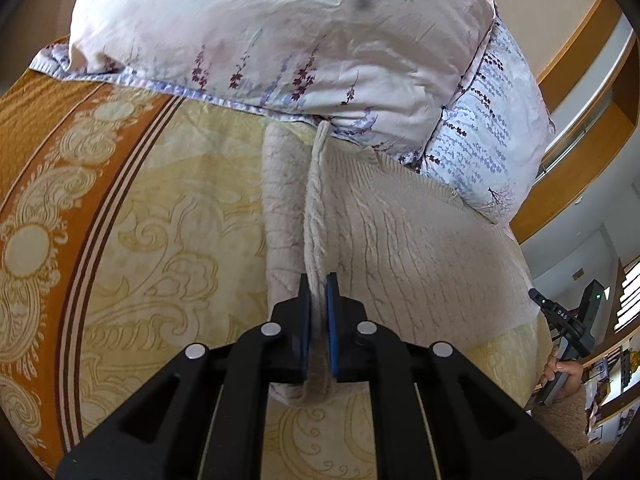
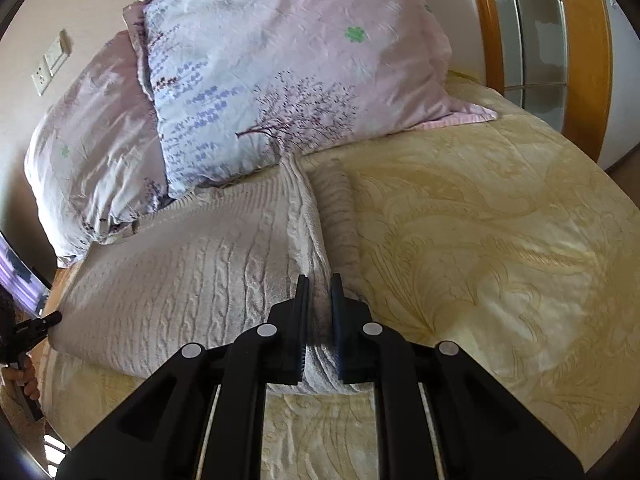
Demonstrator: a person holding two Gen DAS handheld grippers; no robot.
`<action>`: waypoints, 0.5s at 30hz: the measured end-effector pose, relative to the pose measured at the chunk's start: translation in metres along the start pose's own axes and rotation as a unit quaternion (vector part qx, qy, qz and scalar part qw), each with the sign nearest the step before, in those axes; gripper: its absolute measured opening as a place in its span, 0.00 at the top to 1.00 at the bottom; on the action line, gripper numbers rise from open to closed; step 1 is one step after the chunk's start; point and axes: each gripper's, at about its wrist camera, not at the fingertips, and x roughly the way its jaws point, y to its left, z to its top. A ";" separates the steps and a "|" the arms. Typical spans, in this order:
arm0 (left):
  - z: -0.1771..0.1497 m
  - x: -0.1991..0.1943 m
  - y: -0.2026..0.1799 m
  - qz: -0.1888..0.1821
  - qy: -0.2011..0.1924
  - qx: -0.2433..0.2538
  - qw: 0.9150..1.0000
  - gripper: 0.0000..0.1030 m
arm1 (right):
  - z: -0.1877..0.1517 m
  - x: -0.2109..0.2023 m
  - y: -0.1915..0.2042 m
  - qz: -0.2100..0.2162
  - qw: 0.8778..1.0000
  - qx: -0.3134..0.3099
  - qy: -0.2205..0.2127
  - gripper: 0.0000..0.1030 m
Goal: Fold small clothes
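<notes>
A beige cable-knit sweater [image 1: 404, 248] lies spread on the bed, its far end against the pillows. My left gripper [image 1: 319, 280] is shut on the sweater's near left edge, with a ridge of fabric pinched between the blue pads. One sleeve [image 1: 282, 208] lies along the left side. In the right wrist view the same sweater [image 2: 192, 264] fills the left half. My right gripper [image 2: 320, 280] is shut on its near right edge, with fabric between the pads. The other sleeve [image 2: 336, 208] lies just right of that edge. Each gripper shows at the side of the other's view.
The sweater rests on a yellow patterned bedspread [image 2: 500, 240] with an orange border [image 1: 52, 128]. Two floral pillows [image 1: 280, 40] [image 2: 280, 80] lie at the head of the bed. A wooden-framed panel [image 2: 532, 40] stands at the far right. A wall socket [image 2: 48, 64] is at the left.
</notes>
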 end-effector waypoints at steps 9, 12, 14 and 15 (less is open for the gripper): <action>-0.002 0.007 0.004 0.004 0.008 -0.011 1.000 0.89 | -0.011 0.015 0.004 -0.043 0.999 -0.003 0.018 0.89; 0.000 0.002 0.001 0.003 0.002 -0.010 1.000 0.86 | -0.004 0.009 0.003 -0.036 0.999 0.011 0.012 0.84; 0.002 -0.007 -0.005 0.012 -0.021 -0.003 1.000 0.72 | 0.002 -0.002 0.008 -0.038 0.999 0.010 -0.012 0.75; 0.004 -0.011 -0.009 0.018 -0.032 0.005 0.999 0.69 | 0.004 -0.005 0.011 -0.034 0.999 0.006 -0.021 0.71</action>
